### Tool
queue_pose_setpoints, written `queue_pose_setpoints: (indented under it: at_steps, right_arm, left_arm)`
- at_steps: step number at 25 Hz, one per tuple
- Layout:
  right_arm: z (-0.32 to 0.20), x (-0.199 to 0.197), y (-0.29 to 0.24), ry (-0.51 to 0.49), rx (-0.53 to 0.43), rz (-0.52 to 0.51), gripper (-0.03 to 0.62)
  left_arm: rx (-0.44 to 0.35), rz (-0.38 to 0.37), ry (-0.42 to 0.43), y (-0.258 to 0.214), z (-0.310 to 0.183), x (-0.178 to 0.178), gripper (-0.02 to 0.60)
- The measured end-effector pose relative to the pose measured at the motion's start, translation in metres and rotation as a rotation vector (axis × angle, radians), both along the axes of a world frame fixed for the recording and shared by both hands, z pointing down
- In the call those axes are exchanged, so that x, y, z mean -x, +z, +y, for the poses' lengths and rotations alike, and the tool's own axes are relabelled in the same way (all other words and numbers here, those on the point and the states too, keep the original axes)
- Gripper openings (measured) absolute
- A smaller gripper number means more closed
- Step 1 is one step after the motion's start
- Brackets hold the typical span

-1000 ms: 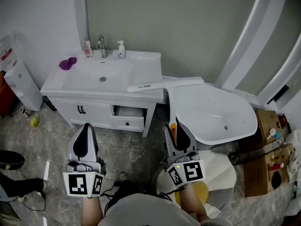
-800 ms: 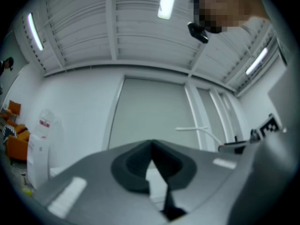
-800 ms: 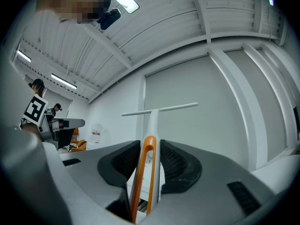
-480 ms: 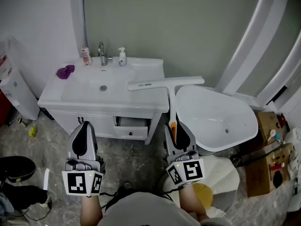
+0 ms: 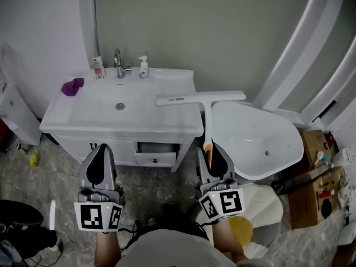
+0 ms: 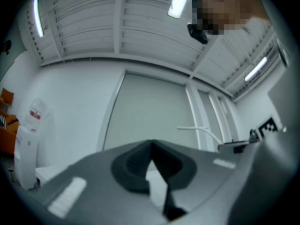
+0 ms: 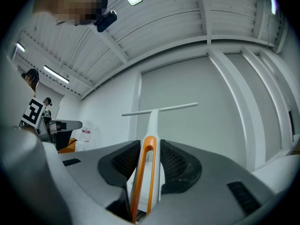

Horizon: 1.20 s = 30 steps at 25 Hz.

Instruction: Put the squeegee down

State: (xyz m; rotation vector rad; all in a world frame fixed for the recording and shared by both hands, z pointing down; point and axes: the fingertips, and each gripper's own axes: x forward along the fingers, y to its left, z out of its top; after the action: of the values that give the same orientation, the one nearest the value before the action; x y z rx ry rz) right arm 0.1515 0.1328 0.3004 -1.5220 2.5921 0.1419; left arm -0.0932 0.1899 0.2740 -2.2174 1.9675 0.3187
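A grey-green wall (image 5: 183, 32) rises behind the white vanity (image 5: 61, 113), which fills the upper left of the head view with 1 basin sunk in its top. Right of the vanity, just beside its right end, stands a white tub (image 5: 256, 138). Farther right of the vanity, past the tub, a cardboard box (image 5: 314, 196) sits on the floor. Under the vanity's top, near its right end, a drawer (image 5: 156, 148) stands slightly pulled out.

The 2 grippers are held in front of the vanity, below its front edge in the head view. The left gripper (image 5: 102, 152) points at the vanity's left door; in its own view the left gripper (image 6: 151, 146) has its jaws together at the tips with nothing between them. The right gripper (image 5: 209, 149) is before the vanity's right corner; in its own view the right gripper (image 7: 149, 149) has its pads pressed on the orange handle of the squeegee (image 7: 154, 114).

The squeegee (image 5: 200, 99) is carried, not set down: its white shaft runs from the right gripper up past the vanity's right corner, and its long blade lies crosswise over the vanity's right end, reaching past it above the tub. Whether the blade touches the top cannot be told.

At the vanity's back edge stand a faucet (image 5: 118, 60), a soap bottle (image 5: 144, 67) to its right and a pink bottle (image 5: 98, 67) to its left. A purple cloth (image 5: 72, 86) lies on the vanity's left end.
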Motion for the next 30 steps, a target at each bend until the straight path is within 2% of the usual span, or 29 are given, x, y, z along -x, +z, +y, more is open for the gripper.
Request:
queue_pose_setpoints:
  at_steps: [8, 17, 30]
  right_arm:
    - [-0.049, 0.012, 0.011, 0.011, 0.022, 0.001, 0.132]
    - [-0.133, 0.03, 0.006, -0.019, 0.017, -0.008, 0.132]
    - [-0.248, 0.039, 0.001, -0.077, 0.027, -0.015, 0.132]
  left_arm:
    - [0.022, 0.003, 0.003, 0.011, -0.046, 0.015, 0.009]
    - [0.009, -0.009, -0.035, 0.002, -0.118, 0.034, 0.008]
    - [0.003, -0.012, -0.094, -0.008, -0.218, 0.038, 0.009]
